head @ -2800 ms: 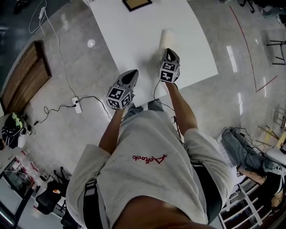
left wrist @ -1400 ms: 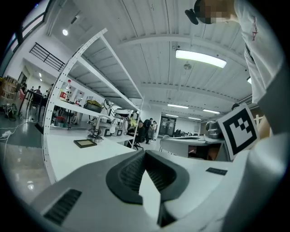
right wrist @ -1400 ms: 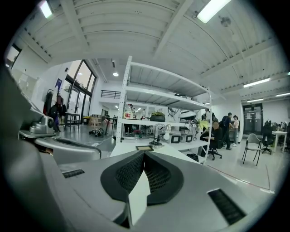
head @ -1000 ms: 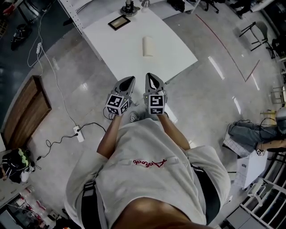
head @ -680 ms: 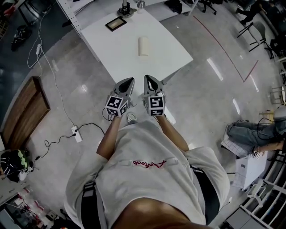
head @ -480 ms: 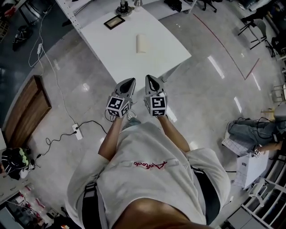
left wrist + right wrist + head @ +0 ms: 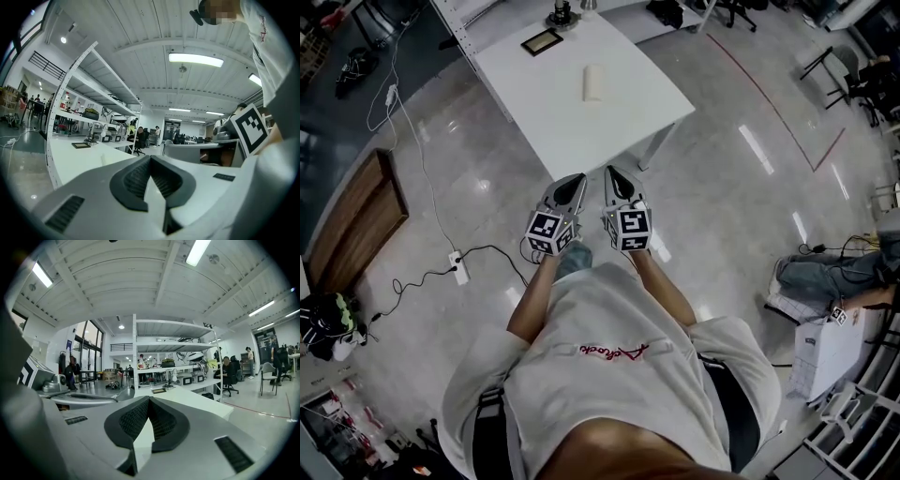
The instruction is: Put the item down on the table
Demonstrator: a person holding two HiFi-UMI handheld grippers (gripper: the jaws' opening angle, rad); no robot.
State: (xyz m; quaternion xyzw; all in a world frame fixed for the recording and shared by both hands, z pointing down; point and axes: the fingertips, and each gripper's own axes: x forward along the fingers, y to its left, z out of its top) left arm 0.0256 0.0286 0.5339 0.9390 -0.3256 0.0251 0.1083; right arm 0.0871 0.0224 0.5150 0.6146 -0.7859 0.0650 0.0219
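The pale roll (image 7: 593, 82) is lying on its side near the middle of the white surface (image 7: 534, 103), with nothing touching it; a small dark frame (image 7: 542, 41) is sitting at its 11 o'clock. Well apart from it, at its 6 o'clock and out over the glossy floor (image 7: 722, 216), the left gripper (image 7: 577, 178) and the right gripper (image 7: 611, 172) are hanging side by side, both pointing toward 12 o'clock. Each gripper view is showing its jaws pressed together at the tips, pinching nothing. A power strip (image 7: 457, 267) with its cable is lying at the grippers' 8 o'clock, and a wooden panel (image 7: 356, 220) is lying at their 9 o'clock
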